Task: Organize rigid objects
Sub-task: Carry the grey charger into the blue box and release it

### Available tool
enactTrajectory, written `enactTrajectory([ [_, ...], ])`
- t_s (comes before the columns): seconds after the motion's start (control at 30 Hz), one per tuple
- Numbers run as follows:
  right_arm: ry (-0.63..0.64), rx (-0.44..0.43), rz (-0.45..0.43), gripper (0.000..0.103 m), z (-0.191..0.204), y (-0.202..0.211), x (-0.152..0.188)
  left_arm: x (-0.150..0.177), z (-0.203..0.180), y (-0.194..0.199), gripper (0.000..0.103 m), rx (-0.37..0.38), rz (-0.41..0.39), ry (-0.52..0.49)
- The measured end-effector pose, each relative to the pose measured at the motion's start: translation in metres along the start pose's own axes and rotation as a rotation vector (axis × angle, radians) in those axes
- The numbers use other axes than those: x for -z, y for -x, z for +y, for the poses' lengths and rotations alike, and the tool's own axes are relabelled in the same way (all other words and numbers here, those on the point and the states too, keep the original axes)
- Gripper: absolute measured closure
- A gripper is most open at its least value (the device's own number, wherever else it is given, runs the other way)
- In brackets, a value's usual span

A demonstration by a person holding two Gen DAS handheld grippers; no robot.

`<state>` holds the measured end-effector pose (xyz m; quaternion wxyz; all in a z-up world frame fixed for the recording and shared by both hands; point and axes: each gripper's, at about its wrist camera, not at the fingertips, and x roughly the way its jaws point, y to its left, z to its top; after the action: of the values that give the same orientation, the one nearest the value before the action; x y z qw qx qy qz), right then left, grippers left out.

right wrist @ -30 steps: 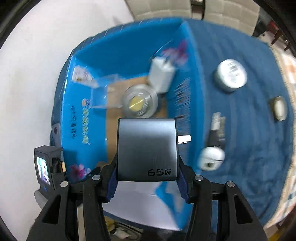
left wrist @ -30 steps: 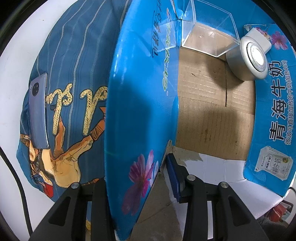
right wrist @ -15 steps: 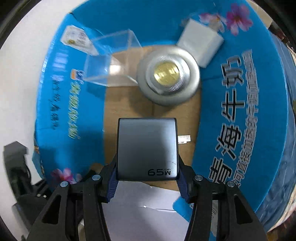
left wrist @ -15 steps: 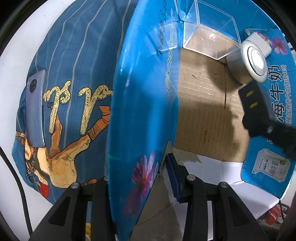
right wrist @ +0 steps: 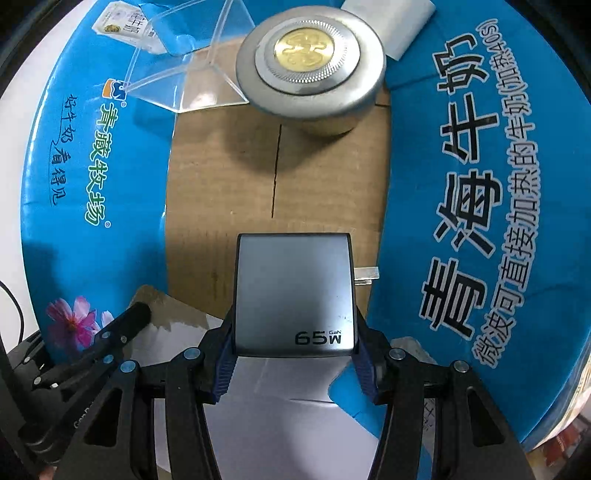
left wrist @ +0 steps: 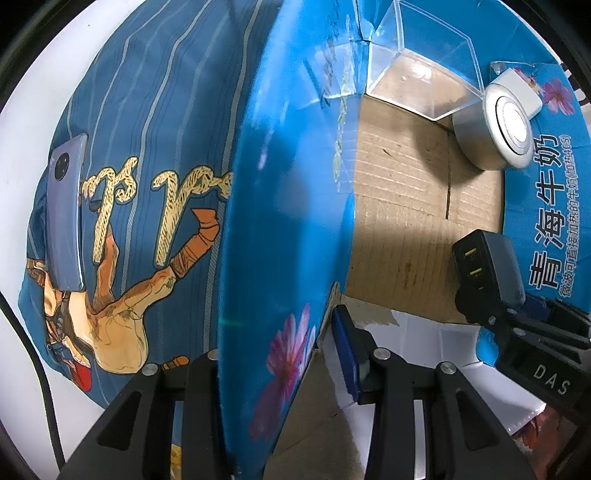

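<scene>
Right gripper clamped on grey 65 W charger, blue pads pressed to both its sides, prongs projecting to the right. Charger held inside blue milk carton box, above the brown cardboard floor; contact with floor cannot be told. Left gripper closed on the box's left side wall, one finger outside, one blue pad inside. Same charger visible from left wrist view at right, near the box's right wall. Farther in, round silver tin with gold centre standing on the box floor. Beside it, clear plastic container, touching or just beside the tin. Behind the tin, white block against the far wall. Outside the box, on patterned blue cloth, grey phone lying face down, well apart from the box.
</scene>
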<state>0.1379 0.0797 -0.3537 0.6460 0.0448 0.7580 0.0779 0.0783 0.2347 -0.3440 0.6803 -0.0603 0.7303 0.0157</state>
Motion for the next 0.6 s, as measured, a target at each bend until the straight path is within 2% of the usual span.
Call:
enactTrajectory([
  [0.33,-0.006,-0.006,0.027,0.043,0.012,-0.017,-0.001,-0.004,0.004,-0.002,0.068,0.0,0.004,0.004],
  [0.5,0.0,-0.014,0.001,0.034,0.001,0.003,-0.011,-0.004,0.003,-0.001,0.068,-0.004,0.006,0.004],
  [0.6,0.004,-0.019,0.007,0.034,0.001,0.005,-0.01,-0.005,0.002,0.0,0.068,-0.006,0.006,0.002],
])
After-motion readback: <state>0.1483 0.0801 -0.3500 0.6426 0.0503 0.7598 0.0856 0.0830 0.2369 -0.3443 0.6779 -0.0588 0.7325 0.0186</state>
